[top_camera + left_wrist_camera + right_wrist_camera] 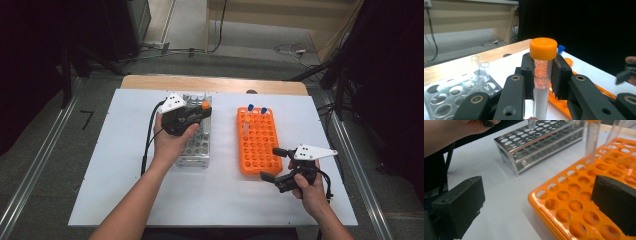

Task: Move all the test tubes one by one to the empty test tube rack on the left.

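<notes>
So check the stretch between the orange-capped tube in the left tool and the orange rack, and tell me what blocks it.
Nothing visible does. The left tool grips the orange-capped tube over the metal rack; bare white table separates that from the orange rack. The open right tool sits at the rack's near corner, off that path.

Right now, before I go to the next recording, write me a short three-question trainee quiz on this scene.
1. What do the left tongs grip?
2. True or false: the right tongs are clamped on a tube.
3. Which rack holds the two blue-capped tubes: A, the metal rack, or B, the orange rack?

Key
1. A clear tube with an orange cap, held upright just under the cap.
2. False: their jaws stand wide apart at the orange rack's near edge, with no tube between them.
3. B.
</notes>
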`<state>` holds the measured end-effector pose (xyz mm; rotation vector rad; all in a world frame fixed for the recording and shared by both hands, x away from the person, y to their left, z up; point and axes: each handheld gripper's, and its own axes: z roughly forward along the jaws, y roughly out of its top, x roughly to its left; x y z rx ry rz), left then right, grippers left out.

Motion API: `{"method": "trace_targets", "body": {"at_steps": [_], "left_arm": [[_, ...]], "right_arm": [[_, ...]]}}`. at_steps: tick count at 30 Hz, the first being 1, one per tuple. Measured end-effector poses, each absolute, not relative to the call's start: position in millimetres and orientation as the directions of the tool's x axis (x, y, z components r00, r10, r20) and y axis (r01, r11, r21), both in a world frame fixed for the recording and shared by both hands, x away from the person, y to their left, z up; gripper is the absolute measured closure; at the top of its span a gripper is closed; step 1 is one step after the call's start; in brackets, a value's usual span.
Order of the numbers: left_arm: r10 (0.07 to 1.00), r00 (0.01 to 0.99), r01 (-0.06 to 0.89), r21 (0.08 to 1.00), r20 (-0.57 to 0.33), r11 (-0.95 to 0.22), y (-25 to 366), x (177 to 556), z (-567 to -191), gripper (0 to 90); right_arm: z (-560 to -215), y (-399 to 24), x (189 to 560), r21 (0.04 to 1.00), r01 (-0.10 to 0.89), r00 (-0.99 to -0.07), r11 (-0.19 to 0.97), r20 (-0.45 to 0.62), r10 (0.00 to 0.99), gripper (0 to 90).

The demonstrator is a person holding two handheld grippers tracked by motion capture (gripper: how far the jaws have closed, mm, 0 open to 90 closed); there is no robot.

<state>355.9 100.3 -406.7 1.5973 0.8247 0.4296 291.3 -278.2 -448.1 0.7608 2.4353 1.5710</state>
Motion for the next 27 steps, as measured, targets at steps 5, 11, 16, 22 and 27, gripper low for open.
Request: {"method": "trace_targets", "body": {"at_steps": [5, 11, 16, 22, 27], "left_arm": [[0.735, 0.652, 0.269, 0.963, -0.186, 0.004, 103, 368, -408, 75.3], [0.752, 0.638, 0.261, 0.965, -0.164, -0.010, 101, 383, -403, 75.3], [0.774, 0.616, 0.256, 0.967, -0.149, -0.017, 97, 397, -400, 75.3], [0.789, 0.594, 0.261, 0.965, -0.157, -0.004, 92, 412, -404, 75.3], [0.804, 0.577, 0.243, 0.970, -0.146, 0.002, 89, 419, -409, 75.3]], "right_arm": [[-453, -294, 291, 0.880, 0.355, -0.836, 0.316, 0.147, 0.528, 0.0], [-458, -298, 296, 0.878, 0.372, -0.824, 0.302, 0.162, 0.543, 0.0], [-461, -299, 297, 0.876, 0.375, -0.821, 0.302, 0.163, 0.547, 0.0], [-462, -299, 298, 0.876, 0.377, -0.820, 0.302, 0.164, 0.548, 0.0], [-462, -300, 298, 0.876, 0.379, -0.819, 0.298, 0.167, 0.549, 0.0]]}}
